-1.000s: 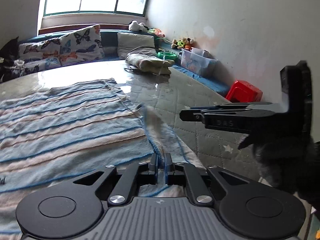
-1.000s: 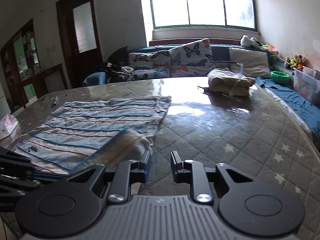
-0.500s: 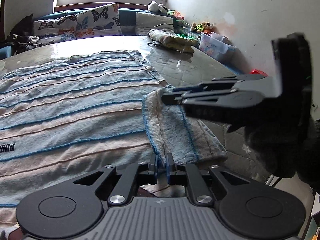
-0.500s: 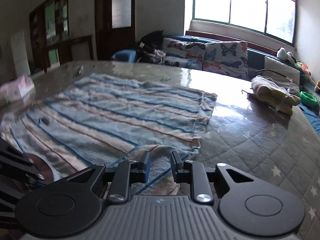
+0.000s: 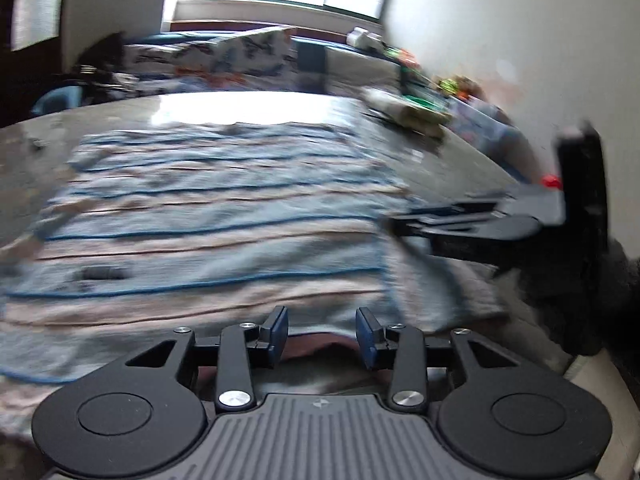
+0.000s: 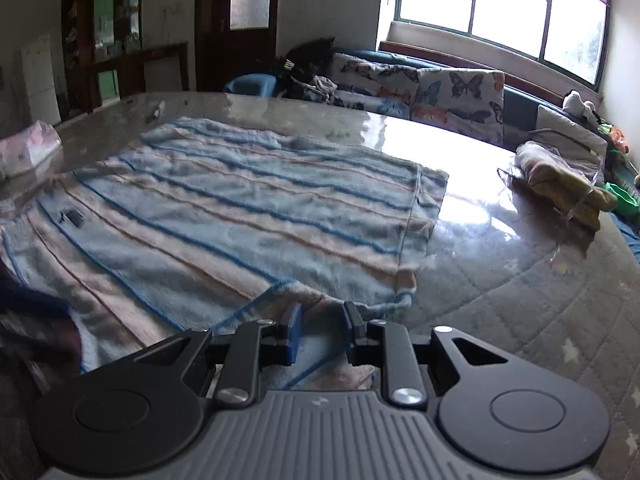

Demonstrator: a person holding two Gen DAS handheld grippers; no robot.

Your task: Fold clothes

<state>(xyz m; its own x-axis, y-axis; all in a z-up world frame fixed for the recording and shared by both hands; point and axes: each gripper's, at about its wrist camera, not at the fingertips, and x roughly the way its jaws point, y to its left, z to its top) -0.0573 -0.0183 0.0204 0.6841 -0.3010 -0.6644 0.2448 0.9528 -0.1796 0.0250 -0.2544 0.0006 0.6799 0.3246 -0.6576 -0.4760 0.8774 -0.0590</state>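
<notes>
A light-blue towel (image 6: 248, 208) with pink and dark-blue stripes lies spread on the quilted table; the left wrist view is blurred but shows it too (image 5: 208, 216). Its near right corner is turned over onto it as a flap (image 6: 276, 300). My left gripper (image 5: 322, 330) hangs over the towel's near edge. Its jaws are opening, and no cloth is pinched between them. My right gripper (image 6: 323, 320) hovers low over the flap with its jaws a little apart; the pads press on nothing. From the left wrist it (image 5: 394, 226) shows side-on at the right.
A small dark object (image 6: 72, 216) lies on the towel's left part. At the far right of the table (image 6: 520, 280) sits a bagged yellowish cloth bundle (image 6: 560, 176). A tissue pack (image 6: 24, 148) is at the left edge. A sofa with butterfly cushions (image 6: 460, 96) stands behind.
The lifted corner of the towel was brought over and laid on the towel. My left gripper, shut on the towel's edge before, has let go and its jaws have parted. The right gripper sank toward the flap.
</notes>
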